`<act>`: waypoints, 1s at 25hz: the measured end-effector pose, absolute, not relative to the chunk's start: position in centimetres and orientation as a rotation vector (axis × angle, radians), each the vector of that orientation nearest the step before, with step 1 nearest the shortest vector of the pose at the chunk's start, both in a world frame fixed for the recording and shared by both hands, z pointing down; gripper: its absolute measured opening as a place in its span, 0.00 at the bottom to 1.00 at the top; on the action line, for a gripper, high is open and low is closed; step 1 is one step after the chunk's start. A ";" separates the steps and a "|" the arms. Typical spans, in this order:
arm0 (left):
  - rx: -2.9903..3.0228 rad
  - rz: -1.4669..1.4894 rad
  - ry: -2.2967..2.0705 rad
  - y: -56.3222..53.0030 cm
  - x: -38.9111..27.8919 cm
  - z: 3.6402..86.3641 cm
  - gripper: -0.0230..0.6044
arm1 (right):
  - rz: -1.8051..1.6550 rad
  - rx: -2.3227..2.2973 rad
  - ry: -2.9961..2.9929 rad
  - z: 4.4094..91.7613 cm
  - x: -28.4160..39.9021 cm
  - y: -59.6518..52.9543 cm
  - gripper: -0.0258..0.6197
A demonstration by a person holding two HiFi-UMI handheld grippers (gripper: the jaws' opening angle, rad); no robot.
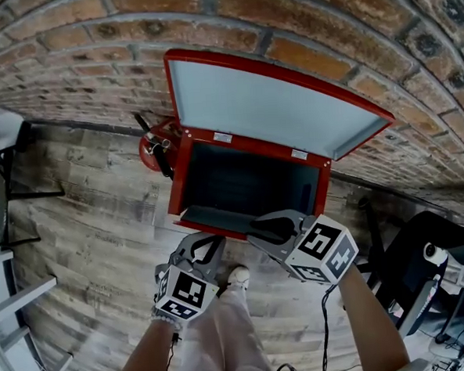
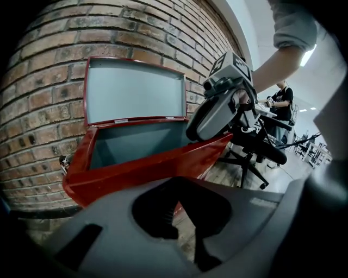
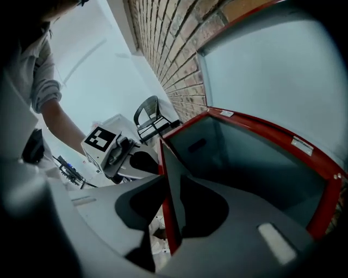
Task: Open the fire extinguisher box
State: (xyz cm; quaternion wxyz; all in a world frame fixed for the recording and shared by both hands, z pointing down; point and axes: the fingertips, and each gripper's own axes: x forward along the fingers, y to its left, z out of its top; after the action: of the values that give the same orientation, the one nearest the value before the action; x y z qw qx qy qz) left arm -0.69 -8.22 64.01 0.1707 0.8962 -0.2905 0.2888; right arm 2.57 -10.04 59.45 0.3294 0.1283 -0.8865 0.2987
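Red-painted steel, the fire extinguisher box (image 1: 179, 180) sits on the wooden floor (image 1: 93, 228) hard against the brick wall (image 1: 66, 42). Its lid (image 1: 266, 100) is swung up and leans back on the bricks, and its inside is dark and empty. The front panel (image 1: 214, 219) tilts out toward the near side. The right tongs (image 3: 172, 178) are closed on its free edge, one jaw on each face. The left tongs (image 1: 212, 241) are pressed together with nothing in them, just near of the panel's left part.

By my reading the box is as good as open, and only the panel remains to be let down. The grip is a thin pinch on a smooth painted edge, so the panel could slip out and bang onto the floor. The person's shoe (image 1: 238, 276) lies close to where it would land, and so do the idle left tongs. A pull toward the near side could instead drag the whole box off the wall. The lid rests there only by leaning (no stay shows), so it might then tip forward onto the right tongs.

A red extinguisher (image 1: 153, 146) stands just left of the box, its black hose close by the left wall. A dark office chair (image 1: 413, 260) sits well off to the right, and a black chair (image 1: 1, 183) at the far left. Neither crowds the work, and nothing lies between the tongs and the panel.
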 end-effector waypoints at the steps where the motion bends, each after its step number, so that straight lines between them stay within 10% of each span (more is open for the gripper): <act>1: 2.545 0.822 -0.822 -8.1 -0.7 64.1 0.03 | 0.787 0.314 -2.313 59.5 2.5 -9.9 0.19; 25: 2.534 0.823 -0.783 -4.1 -1.9 64.2 0.03 | 0.919 -0.031 -2.154 62.0 0.3 -3.6 0.16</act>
State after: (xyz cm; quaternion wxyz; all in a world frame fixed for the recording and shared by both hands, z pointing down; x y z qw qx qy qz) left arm -1.94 -4.12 64.19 0.1812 0.8974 -0.2773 0.2914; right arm 0.27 -3.56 62.04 0.3894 -0.0121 -0.8471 0.3615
